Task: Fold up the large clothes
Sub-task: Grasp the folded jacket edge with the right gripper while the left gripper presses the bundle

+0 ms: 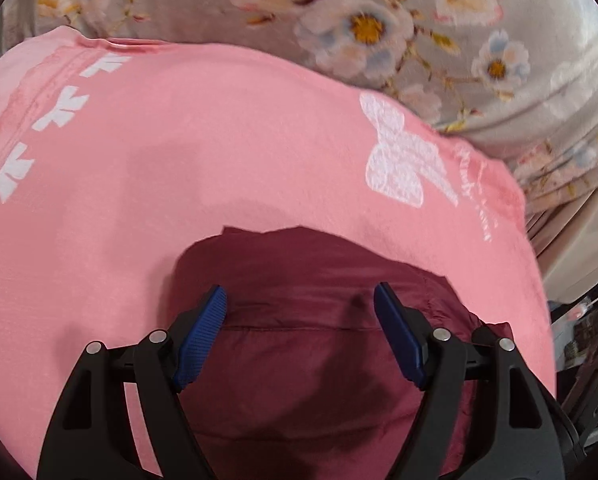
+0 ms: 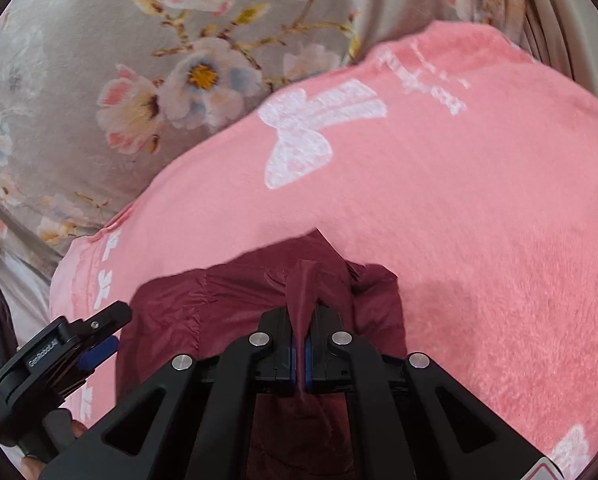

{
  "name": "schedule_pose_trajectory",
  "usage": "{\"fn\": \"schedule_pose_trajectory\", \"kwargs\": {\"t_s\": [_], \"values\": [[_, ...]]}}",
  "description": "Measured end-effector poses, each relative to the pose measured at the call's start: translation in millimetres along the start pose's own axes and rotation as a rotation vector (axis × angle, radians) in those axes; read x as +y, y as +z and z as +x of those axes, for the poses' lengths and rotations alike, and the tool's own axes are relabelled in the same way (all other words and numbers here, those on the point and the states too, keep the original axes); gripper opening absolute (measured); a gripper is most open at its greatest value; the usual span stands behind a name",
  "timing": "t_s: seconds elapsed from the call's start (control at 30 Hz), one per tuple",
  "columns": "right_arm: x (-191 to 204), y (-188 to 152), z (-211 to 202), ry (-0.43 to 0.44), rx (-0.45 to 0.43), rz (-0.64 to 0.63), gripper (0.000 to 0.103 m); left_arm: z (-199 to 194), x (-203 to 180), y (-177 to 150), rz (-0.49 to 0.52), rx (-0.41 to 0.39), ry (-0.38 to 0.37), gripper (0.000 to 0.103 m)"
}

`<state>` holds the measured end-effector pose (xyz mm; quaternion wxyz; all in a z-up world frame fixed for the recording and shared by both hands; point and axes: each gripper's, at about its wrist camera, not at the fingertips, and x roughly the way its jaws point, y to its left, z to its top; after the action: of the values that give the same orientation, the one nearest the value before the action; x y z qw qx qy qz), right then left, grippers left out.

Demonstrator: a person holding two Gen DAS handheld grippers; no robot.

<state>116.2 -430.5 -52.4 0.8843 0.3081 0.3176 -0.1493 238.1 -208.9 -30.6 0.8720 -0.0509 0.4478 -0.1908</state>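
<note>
A dark maroon garment (image 1: 299, 344) lies on a pink blanket (image 1: 219, 160) with white butterfly prints. My left gripper (image 1: 299, 304) is open, its blue pads (image 1: 203, 332) spread just above the maroon fabric, holding nothing. In the right wrist view my right gripper (image 2: 303, 320) is shut on a pinched fold of the maroon garment (image 2: 219, 300), which rises in a ridge between the closed jaws. The left gripper (image 2: 95, 344) also shows at the lower left of the right wrist view, beside the garment's left edge.
The pink blanket (image 2: 479, 220) lies over a grey floral bedsheet (image 2: 119, 60), which also shows in the left wrist view (image 1: 379, 20). A beige curtain or bed side (image 1: 579, 240) and dark clutter (image 1: 591, 340) stand at the right edge.
</note>
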Motion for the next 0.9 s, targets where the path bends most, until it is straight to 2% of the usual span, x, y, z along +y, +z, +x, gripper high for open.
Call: {"fn": "schedule_pose_trajectory", "kwargs": {"t_s": [0.13,0.3,0.6,0.9], "values": [[-17.9,-6.0,12.3,0.004,0.011,0.013,0.002,18.9,-14.8,-8.6,0.050,-0.018,0.071,0.075],[-24.3,-12.2,24.8,0.007,0.011,0.002,0.002,34.3,-24.6,-17.4,0.099,-0.049,0.131,0.087],[-37.5,-21.5,40.1,0.059,0.017,0.029,0.001,48.8,-26.3,-27.9,0.127,-0.112,0.173,0.095],[-34.3,-26.0,41.2,0.038,-0.006,0.006,0.001,56.6,-30.6,-34.9,0.157,-0.147,0.207,0.097]]}}
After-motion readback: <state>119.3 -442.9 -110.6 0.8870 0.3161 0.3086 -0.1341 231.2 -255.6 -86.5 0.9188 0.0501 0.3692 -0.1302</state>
